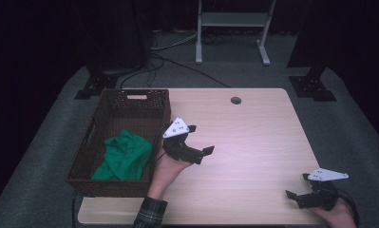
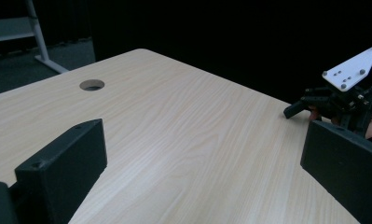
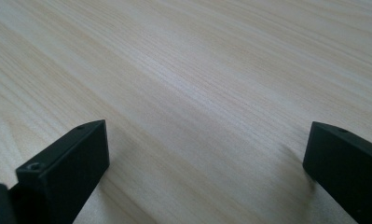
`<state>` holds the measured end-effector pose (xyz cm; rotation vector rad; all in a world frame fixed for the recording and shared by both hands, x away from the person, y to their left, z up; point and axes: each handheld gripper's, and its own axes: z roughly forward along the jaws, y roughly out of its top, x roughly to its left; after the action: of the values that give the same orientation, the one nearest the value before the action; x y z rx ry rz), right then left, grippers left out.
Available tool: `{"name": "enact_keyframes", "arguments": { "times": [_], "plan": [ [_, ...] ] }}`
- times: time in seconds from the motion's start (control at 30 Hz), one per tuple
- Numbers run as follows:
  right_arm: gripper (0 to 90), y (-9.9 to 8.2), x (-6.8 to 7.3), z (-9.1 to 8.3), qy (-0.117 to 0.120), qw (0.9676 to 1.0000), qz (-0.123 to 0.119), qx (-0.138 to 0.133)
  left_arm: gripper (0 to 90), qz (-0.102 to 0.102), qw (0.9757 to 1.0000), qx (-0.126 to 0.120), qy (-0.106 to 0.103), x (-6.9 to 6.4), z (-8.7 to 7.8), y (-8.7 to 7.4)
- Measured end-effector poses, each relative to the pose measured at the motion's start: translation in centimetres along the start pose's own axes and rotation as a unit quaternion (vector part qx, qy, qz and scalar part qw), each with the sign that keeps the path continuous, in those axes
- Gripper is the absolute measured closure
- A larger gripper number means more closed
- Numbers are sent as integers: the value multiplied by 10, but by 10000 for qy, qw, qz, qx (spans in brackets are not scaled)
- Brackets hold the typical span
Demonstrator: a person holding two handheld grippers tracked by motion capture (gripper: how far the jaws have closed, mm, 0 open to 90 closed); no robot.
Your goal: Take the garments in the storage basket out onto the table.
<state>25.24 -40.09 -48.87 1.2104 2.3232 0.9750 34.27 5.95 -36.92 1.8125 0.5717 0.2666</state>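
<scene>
Both hand-held grippers are standing wide and empty; the left gripper [image 1: 199, 139] is hovering just right of the dark woven basket [image 1: 130, 102] holding the crumpled green cloth [image 1: 125, 156]; reaching back carelessly, it is risking snagging the rim; the right gripper [image 1: 297, 186] is idling well apart.

high view: above the near edge, facing forward and down on the whole surface [image 1: 253, 123]; left gripper view: low, facing the far right corner; right gripper view: close over bare wood; all share the surface
</scene>
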Motion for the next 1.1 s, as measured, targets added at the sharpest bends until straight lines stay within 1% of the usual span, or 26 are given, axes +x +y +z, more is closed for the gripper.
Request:
{"name": "enact_keyframes", "arguments": {
  "times": [0.23, 0.3, 0.5, 0.6, 0.73, 0.9, 1.1],
  "plan": [
    [0, 0, 0, 0, -2, 10000, 4, 2, 0, 22, 10000, -49, 59, 5, -7, 8],
    [0, 0, 0, 0, -2, 10000, 3, 2, 0, 40, 10000, -34, 49, 6, -8, 9],
    [0, 0, 0, 0, -2, 10000, 4, 2, 0, 98, 9999, -98, 52, 8, -11, 14],
    [0, 0, 0, 0, -2, 10000, 5, 3, 0, 119, 9998, -108, 117, 10, -12, 14],
    [0, 0, 0, 0, -2, 10000, 4, 2, 0, 69, 9997, -120, 206, 15, -17, 14],
    [0, 0, 0, 0, -3, 10000, 9, 1, 0, 66, 9993, -111, 343, 18, -23, 14],
    [0, 0, 0, 0, -3, 10000, 8, 2, 0, 136, 9990, -9, 423, 19, -26, 13]
  ]
}}
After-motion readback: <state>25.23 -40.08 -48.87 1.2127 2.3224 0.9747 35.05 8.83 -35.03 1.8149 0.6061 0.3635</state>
